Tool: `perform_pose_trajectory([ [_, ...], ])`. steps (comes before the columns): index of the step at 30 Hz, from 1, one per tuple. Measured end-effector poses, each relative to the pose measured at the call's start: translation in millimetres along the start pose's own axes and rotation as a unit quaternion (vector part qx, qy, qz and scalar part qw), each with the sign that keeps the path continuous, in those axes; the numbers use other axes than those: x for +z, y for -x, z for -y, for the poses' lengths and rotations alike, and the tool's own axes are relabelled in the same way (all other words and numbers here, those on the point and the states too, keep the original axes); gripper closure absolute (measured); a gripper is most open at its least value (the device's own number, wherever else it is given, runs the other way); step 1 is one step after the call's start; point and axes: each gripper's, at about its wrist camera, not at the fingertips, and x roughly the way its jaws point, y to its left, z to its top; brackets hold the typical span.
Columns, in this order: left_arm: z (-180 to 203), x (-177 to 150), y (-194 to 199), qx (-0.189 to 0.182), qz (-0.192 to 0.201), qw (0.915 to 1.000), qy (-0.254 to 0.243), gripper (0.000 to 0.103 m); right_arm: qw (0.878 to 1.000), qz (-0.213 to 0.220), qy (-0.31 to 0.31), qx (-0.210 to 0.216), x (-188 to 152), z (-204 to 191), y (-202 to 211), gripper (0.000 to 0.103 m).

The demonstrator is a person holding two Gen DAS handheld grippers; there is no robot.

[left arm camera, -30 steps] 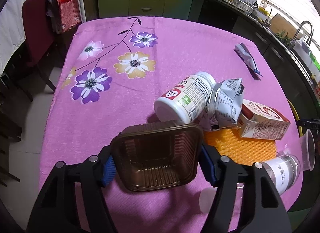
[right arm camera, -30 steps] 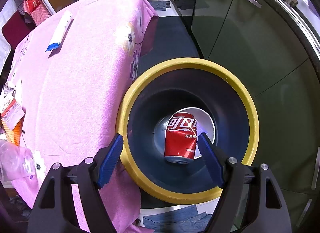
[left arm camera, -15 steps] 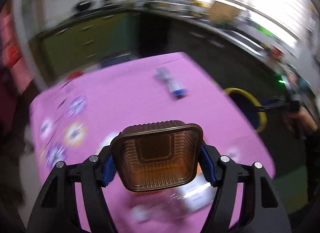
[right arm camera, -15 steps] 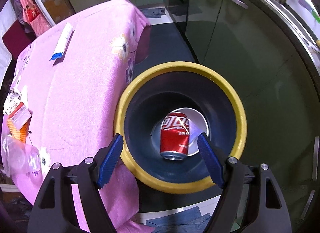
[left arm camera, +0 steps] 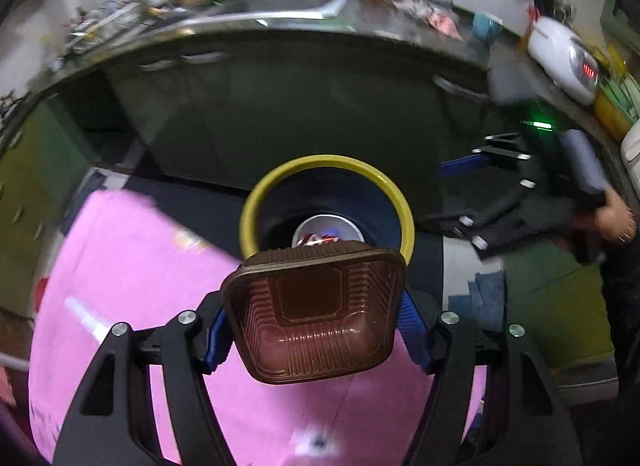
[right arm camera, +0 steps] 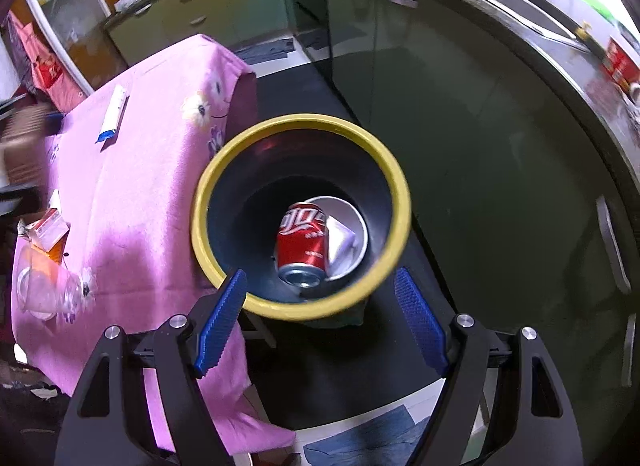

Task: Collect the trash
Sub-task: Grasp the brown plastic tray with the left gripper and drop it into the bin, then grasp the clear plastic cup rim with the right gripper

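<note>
My left gripper [left arm camera: 314, 330] is shut on a brown ribbed plastic tray [left arm camera: 316, 310] and holds it in the air over the pink table's edge, just short of the yellow-rimmed dark bin [left arm camera: 250, 209]. The bin [right arm camera: 296, 308] holds a red soda can [right arm camera: 302, 242] and a white cup [right arm camera: 348, 225]. My right gripper [right arm camera: 320, 322] is open and empty, above the bin's near rim; it also shows in the left wrist view [left arm camera: 480, 201], right of the bin.
The pink flowered tablecloth [right arm camera: 132, 193] carries a white-blue wrapper [right arm camera: 114, 111], a carton [right arm camera: 48, 231], an orange mesh piece [right arm camera: 54, 254] and a clear plastic cup [right arm camera: 40, 292]. Dark green cabinets [right arm camera: 480, 137] stand close behind the bin. Blue cloth [right arm camera: 360, 442] lies on the floor.
My left gripper has swung from the table's trash pile toward the bin, carrying the brown tray. My right gripper has pulled back and up from the bin.
</note>
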Motion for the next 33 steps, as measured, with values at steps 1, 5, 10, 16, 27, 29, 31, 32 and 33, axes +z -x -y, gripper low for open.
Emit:
perform_pose_trajectory([
  [1,2.0,6.1,-9.5,-0.004,-0.006,1.0000,-0.002,0.037,1.000,0.000,-0.002,-0.001,-2.1,3.1,1.4,0.027],
  [5,5.3,30.5,-52.0,-0.018,-0.026,0.9995,-0.003,0.034,1.000,-0.001,-0.011,-0.004,-8.3,15.9,6.5,0.027],
  [10,-0.7,47.5,-69.0,-0.018,-0.013,0.9997,0.005,0.019,1.000,-0.001,-0.021,-0.006,-11.6,25.6,6.3,0.027],
  [16,-15.5,47.9,-29.1,-0.005,0.023,0.9992,0.033,0.013,1.000,0.001,-0.015,-0.003,-14.7,18.8,11.0,0.027],
  [27,-75.6,-87.5,136.2,0.039,0.166,0.9682,0.183,0.010,0.995,0.024,0.071,0.059,-10.8,-74.8,34.1,0.028],
  [29,-80.4,-121.4,155.4,0.058,0.179,0.9606,0.204,0.009,0.991,0.025,0.098,0.083,-5.0,-104.1,39.1,0.030],
  [31,-84.8,-159.0,173.4,0.081,0.188,0.9520,0.228,0.008,0.987,0.021,0.123,0.106,1.7,-131.8,41.9,0.038],
  [32,-85.0,-172.2,178.4,0.092,0.188,0.9486,0.238,0.007,0.984,0.019,0.137,0.116,5.1,-146.5,43.3,0.039],
  [33,-84.9,-187.6,182.6,0.103,0.188,0.9451,0.247,0.007,0.980,0.015,0.152,0.129,8.7,-163.1,44.3,0.040],
])
